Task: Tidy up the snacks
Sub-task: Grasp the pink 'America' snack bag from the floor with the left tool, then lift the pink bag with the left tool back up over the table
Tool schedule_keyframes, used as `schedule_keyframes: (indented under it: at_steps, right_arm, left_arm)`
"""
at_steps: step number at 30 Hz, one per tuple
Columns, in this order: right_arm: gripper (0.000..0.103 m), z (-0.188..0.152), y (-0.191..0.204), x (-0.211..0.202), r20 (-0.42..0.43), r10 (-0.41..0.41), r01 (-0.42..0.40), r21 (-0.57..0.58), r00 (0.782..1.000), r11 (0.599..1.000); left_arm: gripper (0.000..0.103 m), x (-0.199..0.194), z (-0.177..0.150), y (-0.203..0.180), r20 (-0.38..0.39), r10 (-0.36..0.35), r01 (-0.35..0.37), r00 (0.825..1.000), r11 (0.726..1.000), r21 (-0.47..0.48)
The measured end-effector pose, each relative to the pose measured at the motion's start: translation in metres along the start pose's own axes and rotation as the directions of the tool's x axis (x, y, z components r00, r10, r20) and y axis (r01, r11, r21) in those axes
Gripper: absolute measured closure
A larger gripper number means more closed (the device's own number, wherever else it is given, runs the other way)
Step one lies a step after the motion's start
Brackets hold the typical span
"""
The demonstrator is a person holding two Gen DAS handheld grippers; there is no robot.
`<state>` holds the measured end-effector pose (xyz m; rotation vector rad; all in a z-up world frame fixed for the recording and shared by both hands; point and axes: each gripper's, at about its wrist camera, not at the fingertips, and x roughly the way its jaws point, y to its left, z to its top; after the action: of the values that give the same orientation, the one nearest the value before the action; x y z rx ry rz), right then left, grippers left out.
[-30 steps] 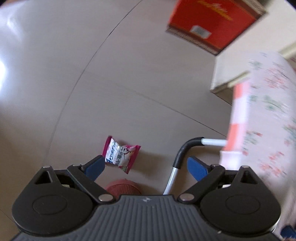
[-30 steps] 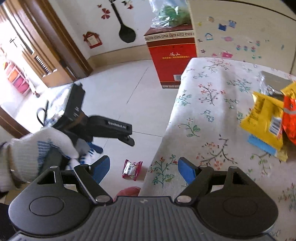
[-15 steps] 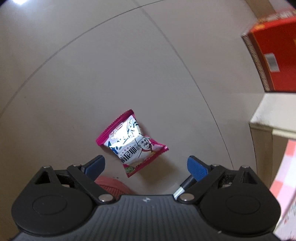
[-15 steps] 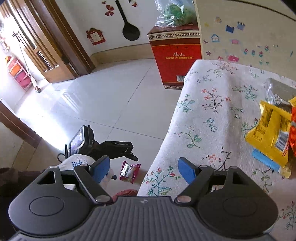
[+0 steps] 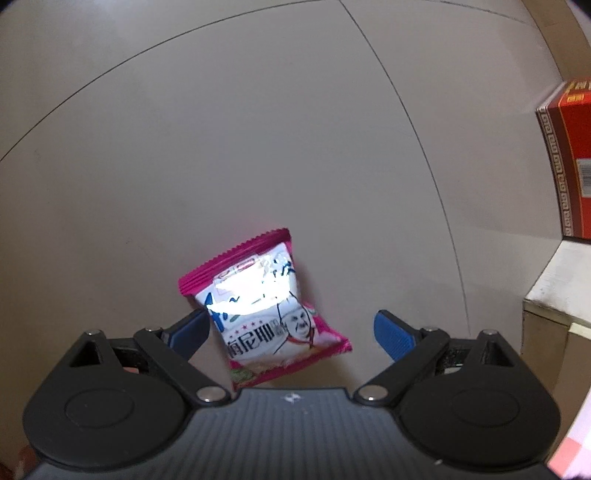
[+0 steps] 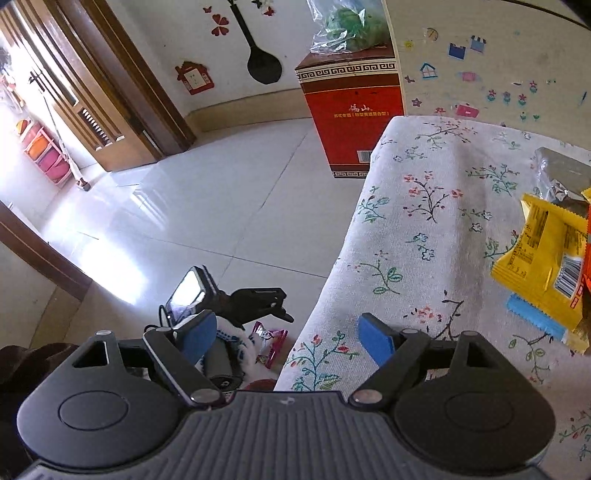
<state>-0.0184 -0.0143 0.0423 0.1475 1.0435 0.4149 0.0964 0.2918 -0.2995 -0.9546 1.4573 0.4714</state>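
A pink and white snack packet (image 5: 264, 306) lies flat on the tiled floor. My left gripper (image 5: 291, 326) points steeply down over it, open wide, with the packet between the blue pads and closer to the left one; neither pad presses on it. From the right wrist view the same packet (image 6: 271, 341) shows on the floor under the left gripper (image 6: 275, 314), held by a gloved hand (image 6: 232, 339). My right gripper (image 6: 286, 330) hovers by the edge of the table, its jaws opening with nothing between them. Yellow snack packets (image 6: 543, 254) lie on the flowered tablecloth (image 6: 424, 221).
A red carton (image 6: 351, 122) stands on the floor against the wall beside the table, with a bag of greens (image 6: 347, 26) on top; the carton (image 5: 572, 147) also shows at the right of the left wrist view. A silver packet (image 6: 561, 177) and a blue one (image 6: 532, 317) lie by the yellow ones.
My left gripper has sunk toward the floor and rolled, so the pink packet now looks bigger and lies between its fingers. The right gripper has stayed in place, its fingers a little wider.
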Motion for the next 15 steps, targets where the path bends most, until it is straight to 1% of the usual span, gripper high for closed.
schedule_keyframes:
  at_steps: [1, 2, 4, 5, 6, 7, 8, 9, 13, 15]
  right_arm:
    - [0.014, 0.000, 0.000, 0.000, 0.002, 0.002, -0.002, 0.003, 1.000, 1.000]
    - [0.014, 0.000, -0.001, 0.000, 0.004, 0.003, -0.003, 0.004, 1.000, 1.000]
    - [0.014, 0.000, -0.001, 0.000, 0.006, 0.004, -0.004, 0.006, 1.000, 1.000]
    - [0.014, 0.000, -0.001, 0.000, 0.007, 0.003, -0.004, 0.007, 1.000, 1.000]
    - [0.014, 0.000, -0.001, -0.001, 0.008, 0.003, -0.003, 0.009, 1.000, 1.000]
    - [0.014, -0.001, -0.001, -0.001, 0.009, 0.002, -0.002, 0.011, 1.000, 1.000]
    - [0.014, -0.001, -0.001, -0.001, 0.011, 0.002, -0.002, 0.013, 1.000, 1.000]
    - [0.014, -0.001, -0.001, -0.002, 0.013, 0.002, -0.002, 0.016, 1.000, 1.000]
    - [0.014, -0.004, -0.003, -0.005, 0.019, -0.006, 0.005, 0.025, 1.000, 1.000]
    - [0.014, -0.005, -0.004, -0.007, 0.020, -0.013, 0.012, 0.032, 1.000, 0.999]
  left_arm:
    - [0.011, 0.001, -0.001, -0.002, 0.007, 0.013, -0.013, 1.000, 1.000, 0.014]
    - [0.017, 0.002, -0.004, -0.004, 0.021, 0.030, -0.031, 0.999, 0.999, 0.031]
    - [0.022, -0.001, -0.007, -0.006, 0.051, 0.040, -0.043, 0.998, 0.997, 0.060]
    - [0.030, -0.003, -0.008, -0.006, 0.064, 0.037, -0.042, 0.997, 0.996, 0.079]
    - [0.040, -0.004, -0.009, -0.008, 0.072, 0.035, -0.042, 0.997, 0.994, 0.097]
    - [0.047, -0.006, -0.011, -0.010, 0.076, 0.031, -0.039, 0.997, 0.993, 0.115]
    - [0.056, -0.006, -0.013, -0.010, 0.074, 0.028, -0.038, 0.997, 0.991, 0.130]
    - [0.058, -0.006, -0.014, -0.010, 0.071, 0.027, -0.037, 0.997, 0.990, 0.139]
    - [0.063, -0.008, -0.018, -0.007, 0.079, 0.029, -0.041, 0.996, 0.987, 0.153]
    - [0.065, -0.012, -0.007, -0.001, 0.090, 0.026, -0.040, 0.996, 0.987, 0.159]
